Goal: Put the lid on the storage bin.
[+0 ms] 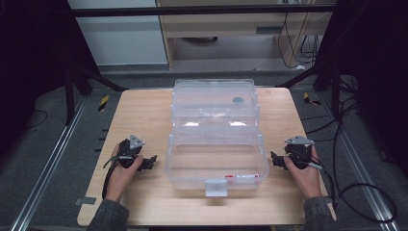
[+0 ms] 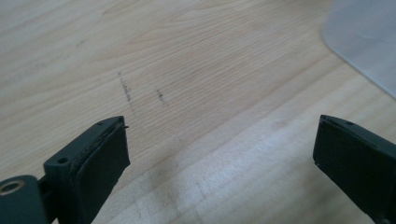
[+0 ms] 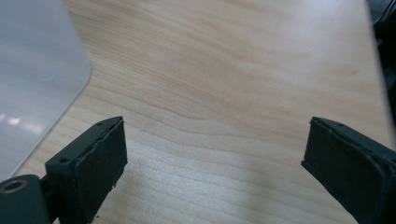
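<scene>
Progress looks like zero from the high view: a clear plastic box (image 1: pixel 215 139) sits mid-table with its lid swung open to the far side and a small item with a red mark (image 1: pixel 244 176) inside near the front wall, while the left gripper (image 1: pixel 150 162) and right gripper (image 1: pixel 273 158) rest on the wooden table (image 1: pixel 134 110) just beside it, 1 per side, touching nothing. Left gripper view: jaws wide apart and empty over bare wood, the box corner (image 2: pixel 369 42) up ahead, free room all round. Right gripper view: jaws also spread and empty, box wall (image 3: pixel 37 79) close on 1 side, table edge (image 3: pixel 376 60) near on the other, so less room there.

Clear plastic box (image 1: pixel 215 139), lid apparently open, on wooden table (image 1: pixel 134 115).
</scene>
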Demonstrator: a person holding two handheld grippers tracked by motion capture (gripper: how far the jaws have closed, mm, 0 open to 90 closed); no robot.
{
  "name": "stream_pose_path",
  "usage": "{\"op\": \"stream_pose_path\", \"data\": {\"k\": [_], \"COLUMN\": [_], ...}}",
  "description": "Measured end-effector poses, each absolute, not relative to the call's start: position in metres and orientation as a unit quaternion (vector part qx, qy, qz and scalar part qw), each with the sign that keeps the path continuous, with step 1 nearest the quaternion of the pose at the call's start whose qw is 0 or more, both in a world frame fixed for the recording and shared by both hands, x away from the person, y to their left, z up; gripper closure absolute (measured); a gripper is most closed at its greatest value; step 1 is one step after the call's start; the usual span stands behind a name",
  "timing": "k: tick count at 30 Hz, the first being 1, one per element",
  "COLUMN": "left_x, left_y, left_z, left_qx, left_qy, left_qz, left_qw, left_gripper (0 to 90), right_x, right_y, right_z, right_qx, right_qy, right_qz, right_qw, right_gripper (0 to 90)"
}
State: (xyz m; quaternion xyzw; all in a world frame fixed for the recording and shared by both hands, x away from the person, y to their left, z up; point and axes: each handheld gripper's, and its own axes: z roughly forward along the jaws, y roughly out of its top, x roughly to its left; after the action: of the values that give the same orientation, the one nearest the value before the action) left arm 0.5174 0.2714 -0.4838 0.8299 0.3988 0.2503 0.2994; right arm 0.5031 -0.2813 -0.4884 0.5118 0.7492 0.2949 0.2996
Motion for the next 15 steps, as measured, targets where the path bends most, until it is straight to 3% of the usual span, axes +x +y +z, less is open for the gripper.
{"op": "stream_pose_path", "data": {"k": [6, 11, 13, 15], "left_x": [0.502, 0.483, 0.480, 0.476], "left_y": [0.268, 0.253, 0.251, 0.245], "left_z": [-0.456, -0.418, -0.411, -0.398], "left_qx": [0.855, 0.867, 0.869, 0.873], "left_qy": [0.351, 0.296, 0.290, 0.271], "left_qz": [0.222, 0.225, 0.225, 0.232], "left_qw": [0.312, 0.331, 0.331, 0.334], "left_gripper": [3.5, 4.0, 3.7, 3.7], "right_x": [0.486, 0.464, 0.462, 0.457], "right_y": [-0.272, -0.254, -0.251, -0.238], "right_z": [-0.446, -0.384, -0.376, -0.346], "right_qx": [0.435, 0.398, 0.393, 0.375], "right_qy": [0.796, 0.811, 0.812, 0.821], "right_qz": [0.236, 0.185, 0.182, 0.176], "right_qw": [0.349, 0.387, 0.391, 0.392], "right_gripper": [5.8, 10.4, 11.0, 12.1]}}
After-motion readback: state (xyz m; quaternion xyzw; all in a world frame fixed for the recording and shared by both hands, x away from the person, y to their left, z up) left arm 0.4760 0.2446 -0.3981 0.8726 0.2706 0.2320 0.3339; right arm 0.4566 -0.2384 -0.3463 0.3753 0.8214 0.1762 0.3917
